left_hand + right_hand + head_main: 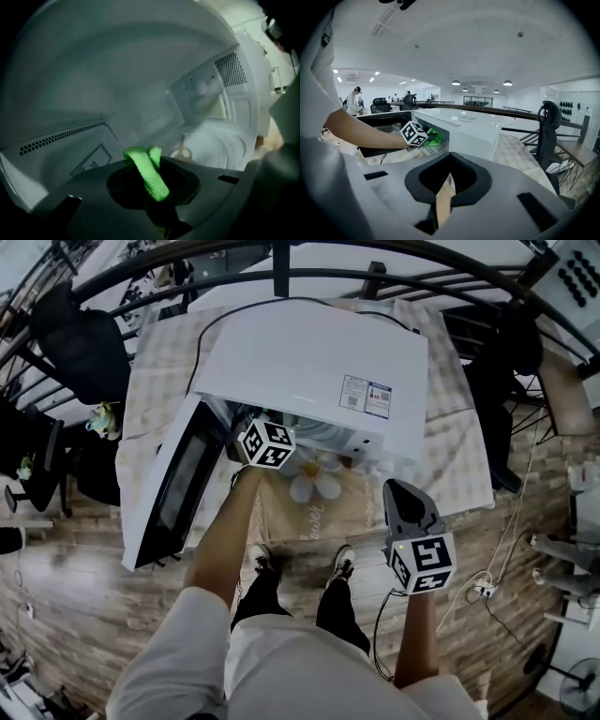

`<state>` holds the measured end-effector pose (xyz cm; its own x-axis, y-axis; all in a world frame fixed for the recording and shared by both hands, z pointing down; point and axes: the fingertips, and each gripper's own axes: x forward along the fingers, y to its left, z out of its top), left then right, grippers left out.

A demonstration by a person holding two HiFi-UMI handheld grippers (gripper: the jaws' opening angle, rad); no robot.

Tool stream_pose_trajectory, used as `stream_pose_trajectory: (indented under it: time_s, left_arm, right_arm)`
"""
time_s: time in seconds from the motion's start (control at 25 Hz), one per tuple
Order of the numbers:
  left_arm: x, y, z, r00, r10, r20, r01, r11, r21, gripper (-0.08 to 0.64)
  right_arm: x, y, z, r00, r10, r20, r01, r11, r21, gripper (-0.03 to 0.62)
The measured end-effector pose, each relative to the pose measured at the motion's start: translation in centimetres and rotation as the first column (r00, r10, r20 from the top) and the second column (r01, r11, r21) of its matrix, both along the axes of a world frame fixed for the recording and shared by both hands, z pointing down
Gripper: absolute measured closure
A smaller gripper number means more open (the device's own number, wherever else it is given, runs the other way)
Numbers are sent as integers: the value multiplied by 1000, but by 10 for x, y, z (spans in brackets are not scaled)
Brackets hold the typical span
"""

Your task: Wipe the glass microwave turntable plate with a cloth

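My left gripper [149, 160] reaches inside the white microwave [309, 371] and is shut on a bright green cloth [152, 180]. Ahead and to its right lies the round turntable plate [225, 145], pale and blurred, with a small hub [182, 152] at its near edge. From the head view only that gripper's marker cube [267, 444] shows at the oven's mouth; the jaws are hidden. The right gripper view shows the cube [415, 133] and the green cloth [434, 138] at the opening. My right gripper [399, 487] hangs back in front of the table, shut with nothing in it [450, 154].
The microwave door [173, 488] swings open to the left. The oven stands on a table with a checked cloth [164, 362] and a flower-print mat [314, 479]. Perforated vents [56, 138] line the cavity walls. Office chairs [80, 343] and a railing [281, 277] stand behind.
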<state>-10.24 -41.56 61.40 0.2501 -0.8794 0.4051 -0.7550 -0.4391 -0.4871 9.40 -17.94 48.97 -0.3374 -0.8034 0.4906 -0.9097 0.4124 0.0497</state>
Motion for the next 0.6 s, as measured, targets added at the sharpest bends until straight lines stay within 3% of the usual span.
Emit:
stream_pose_trajectory:
  time_s: [0.08, 0.28, 0.48, 0.6]
  left_arm:
    - [-5, -6, 13, 1000, -11, 14, 12, 999, -42, 499]
    - [10, 8, 30, 997, 45, -58, -53, 987, -153, 499]
    - [28, 41, 32, 983, 127, -134, -158, 956, -246, 499]
    - [43, 64, 29, 959, 162, -233, -227, 930, -287, 500]
  right_arm:
    - [-4, 1, -1, 999, -10, 37, 10, 1000, -7, 577]
    - [-3, -2, -7, 999, -6, 51, 6, 1000, 6, 577]
    - [-3, -2, -4, 999, -18, 41, 18, 1000, -5, 577]
    - [-2, -4, -1, 999, -30, 43, 30, 999, -12, 577]
